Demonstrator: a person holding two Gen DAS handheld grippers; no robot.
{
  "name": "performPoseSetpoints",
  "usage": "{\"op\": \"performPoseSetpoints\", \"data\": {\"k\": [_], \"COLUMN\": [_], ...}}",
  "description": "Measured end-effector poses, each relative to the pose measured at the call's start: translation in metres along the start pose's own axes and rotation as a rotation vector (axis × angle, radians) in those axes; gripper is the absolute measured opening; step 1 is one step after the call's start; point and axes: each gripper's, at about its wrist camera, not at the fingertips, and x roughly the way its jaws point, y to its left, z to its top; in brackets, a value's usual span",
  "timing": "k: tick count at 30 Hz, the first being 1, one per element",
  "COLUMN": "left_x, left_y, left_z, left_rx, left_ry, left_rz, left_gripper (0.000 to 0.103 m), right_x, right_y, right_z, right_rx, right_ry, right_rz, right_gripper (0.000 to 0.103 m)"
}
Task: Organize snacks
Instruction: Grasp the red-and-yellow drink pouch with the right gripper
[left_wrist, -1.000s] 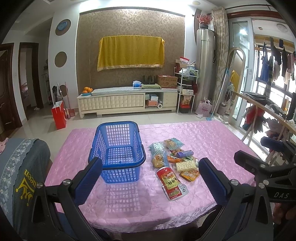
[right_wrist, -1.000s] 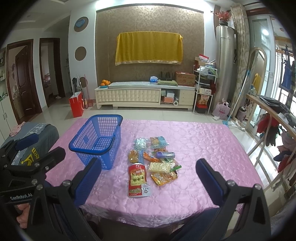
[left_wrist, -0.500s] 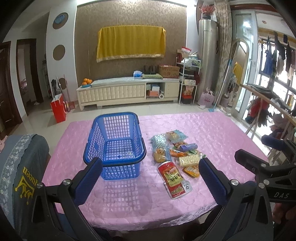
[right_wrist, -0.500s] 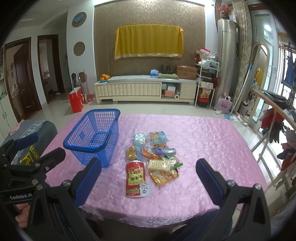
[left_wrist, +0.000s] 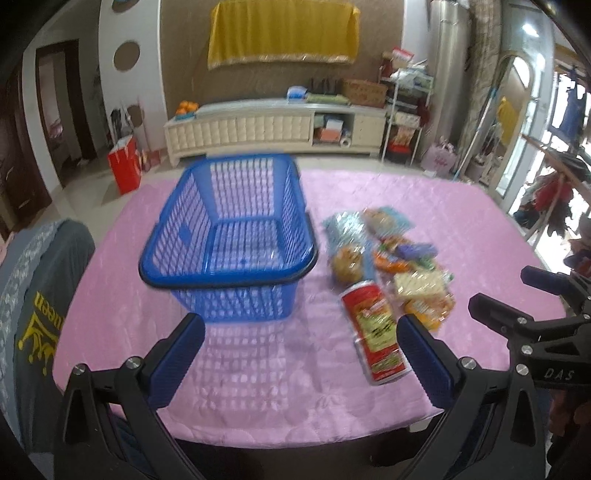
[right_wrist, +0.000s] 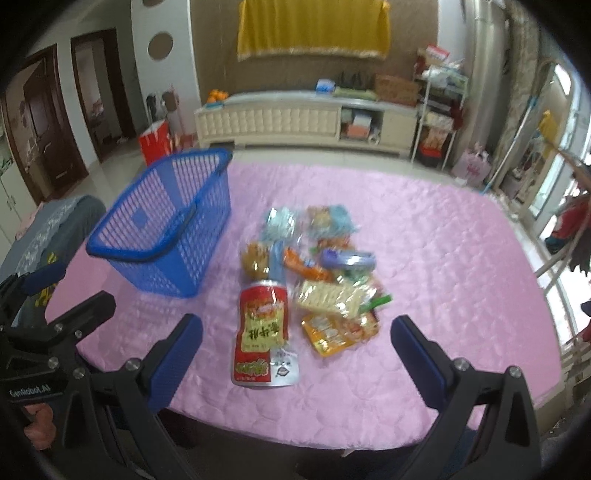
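Basket and snack pile side by side on the table

On the table (left_wrist: 258, 398), the basket (left_wrist: 229, 243) stands at about 11 o'clock in the left wrist view, with the snack pile (left_wrist: 388, 258) just beside it at 1 o'clock. Nearest in the pile lies a long pouch (right_wrist: 262, 328), at 12 o'clock in the right wrist view; a cracker pack (right_wrist: 332, 297) and a flat packet (right_wrist: 340, 330) lie at its right. Behind the table, a low cabinet (right_wrist: 295, 122) runs along the wall at 12 o'clock.
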Motion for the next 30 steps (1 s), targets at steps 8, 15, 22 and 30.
{"op": "performPoseSetpoints", "data": {"k": [8,15,22,30], "left_x": [0.054,0.096,0.123,0.130], "left_y": [0.028,0.039,0.047,0.058], "left_z": [-0.020,-0.038,-0.041,-0.045], "left_rx": [-0.078,-0.119,-0.124,-0.126], "left_ry": [0.123,0.210,0.246,0.251], "left_rz": [0.015,0.017,0.018,0.022], "left_gripper": [0.103,0.103,0.103,0.103], "right_x": [0.067,0.116,0.154,0.165], "right_y": [0.012,0.024,0.030,0.043], "right_z": [-0.007,-0.016,-0.018,-0.016], "right_rx": [-0.036,-0.078,-0.103,-0.192], "right_ry": [0.151,0.253,0.331,0.309], "right_rz": [0.071,0.102,0.112,0.076], "right_gripper": [0.103,0.101,0.087,0.073]}}
